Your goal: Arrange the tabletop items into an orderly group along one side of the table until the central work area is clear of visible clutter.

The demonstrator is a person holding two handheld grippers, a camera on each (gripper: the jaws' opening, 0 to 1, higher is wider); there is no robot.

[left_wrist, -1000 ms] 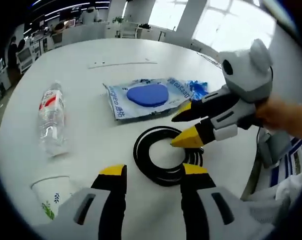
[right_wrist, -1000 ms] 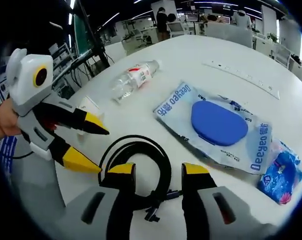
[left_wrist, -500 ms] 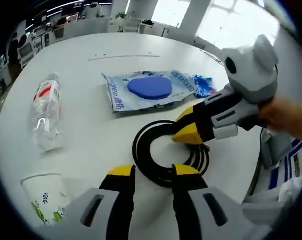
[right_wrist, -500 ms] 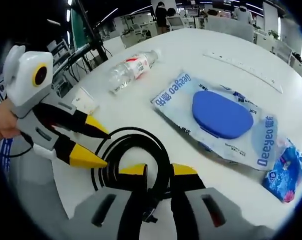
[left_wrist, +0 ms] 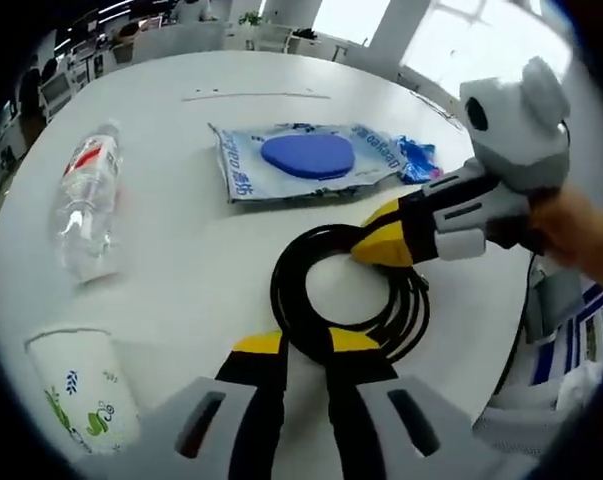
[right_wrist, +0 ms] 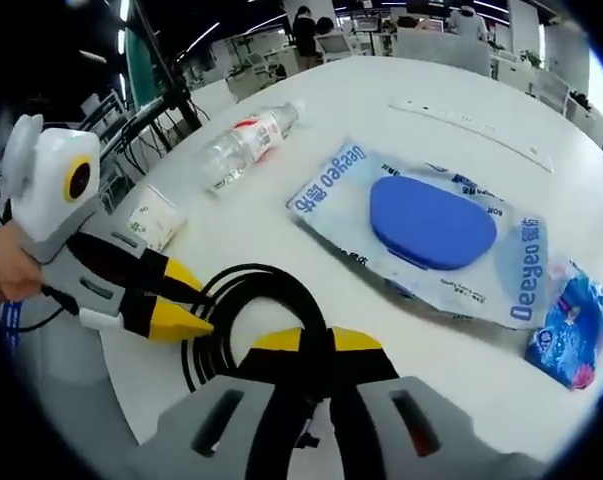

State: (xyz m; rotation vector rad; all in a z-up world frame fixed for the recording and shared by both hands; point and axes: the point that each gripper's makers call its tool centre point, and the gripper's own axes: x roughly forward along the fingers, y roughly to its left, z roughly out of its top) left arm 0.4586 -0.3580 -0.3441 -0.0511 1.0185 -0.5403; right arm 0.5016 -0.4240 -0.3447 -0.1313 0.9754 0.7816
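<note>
Going left to right in the left gripper view: a paper cup [left_wrist: 76, 390] stands at the near left edge of the round white table [left_wrist: 181, 260], and a clear water bottle [left_wrist: 86, 210] lies on its side a bit farther, both away from the middle.

In the centre lies the coiled black cable [left_wrist: 346, 300]. The left gripper [left_wrist: 306, 345] has its 2 jaws pinched on the near side of the coil; the right gripper [left_wrist: 376, 245] comes in from the right w/ jaws closed on the far-right side. I judge 2 grips are used so the loops stay together & the coil does not spring open when moved.

Far of the cable: a wet wipes pack [left_wrist: 301, 165] w/ blue lid, flat, and just right of it a small blue packet [left_wrist: 416, 160].

In the right gripper view the right gripper [right_wrist: 316, 345] is clamped on the cable [right_wrist: 251, 300], the left gripper [right_wrist: 176, 315] closed on its left side. The cable is in the central area, not yet at the side.
</note>
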